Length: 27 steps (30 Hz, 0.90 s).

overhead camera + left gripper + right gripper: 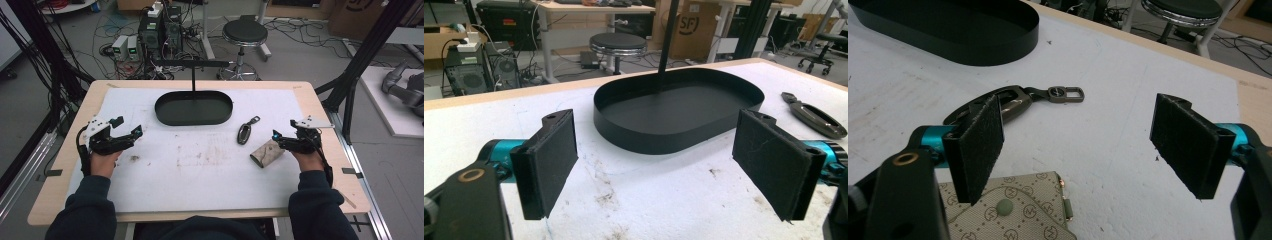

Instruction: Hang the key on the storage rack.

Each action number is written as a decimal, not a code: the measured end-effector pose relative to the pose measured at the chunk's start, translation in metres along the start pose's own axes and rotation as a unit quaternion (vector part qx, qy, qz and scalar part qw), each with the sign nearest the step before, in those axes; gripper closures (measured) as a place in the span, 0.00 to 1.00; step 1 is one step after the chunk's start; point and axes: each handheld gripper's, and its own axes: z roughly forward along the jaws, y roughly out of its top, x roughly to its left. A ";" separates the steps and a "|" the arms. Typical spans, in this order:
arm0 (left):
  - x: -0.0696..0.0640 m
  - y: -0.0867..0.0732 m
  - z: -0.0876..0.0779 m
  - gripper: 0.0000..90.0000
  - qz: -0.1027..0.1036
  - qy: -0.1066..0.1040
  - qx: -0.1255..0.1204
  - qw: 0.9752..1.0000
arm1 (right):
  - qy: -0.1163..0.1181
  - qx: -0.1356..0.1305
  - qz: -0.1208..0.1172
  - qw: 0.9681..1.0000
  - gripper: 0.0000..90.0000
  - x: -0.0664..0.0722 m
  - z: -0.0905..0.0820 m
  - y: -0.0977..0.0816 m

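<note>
A black oval tray (194, 108) stands at the far middle of the white mat, and it lies ahead of the left jaws (674, 117). A dark key fob (245, 131) with a metal clasp lies right of the tray; in the right gripper view the key fob (1015, 102) sits just beyond the left jaw. A beige patterned wallet (266, 153) lies near my right gripper (278, 139), and the wallet (1013, 212) sits low under the jaws, not between the pads. My right gripper (1088, 145) is open and empty. My left gripper (131, 131) hovers at the left, open and empty (659, 165).
A thin black post (193, 75) with a crossbar rises from behind the tray. The white mat (200, 170) has smudges in its middle. Beyond the table stand a stool (244, 34), computer boxes (160, 30) and cables on the floor.
</note>
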 end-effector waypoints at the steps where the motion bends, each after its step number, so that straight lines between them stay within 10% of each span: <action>1: 0.000 0.000 0.000 0.20 0.000 0.001 0.001 1.000 | 0.002 0.000 0.005 1.000 0.24 -0.001 0.001 0.000; 15: 0.001 -0.002 0.001 0.21 -0.003 -0.004 0.003 1.000 | 0.009 0.000 0.001 1.000 0.25 0.007 0.000 0.002; 27: 0.002 -0.004 0.000 0.22 -0.005 -0.006 0.005 1.000 | 0.012 0.056 0.012 0.998 0.29 0.040 0.041 0.011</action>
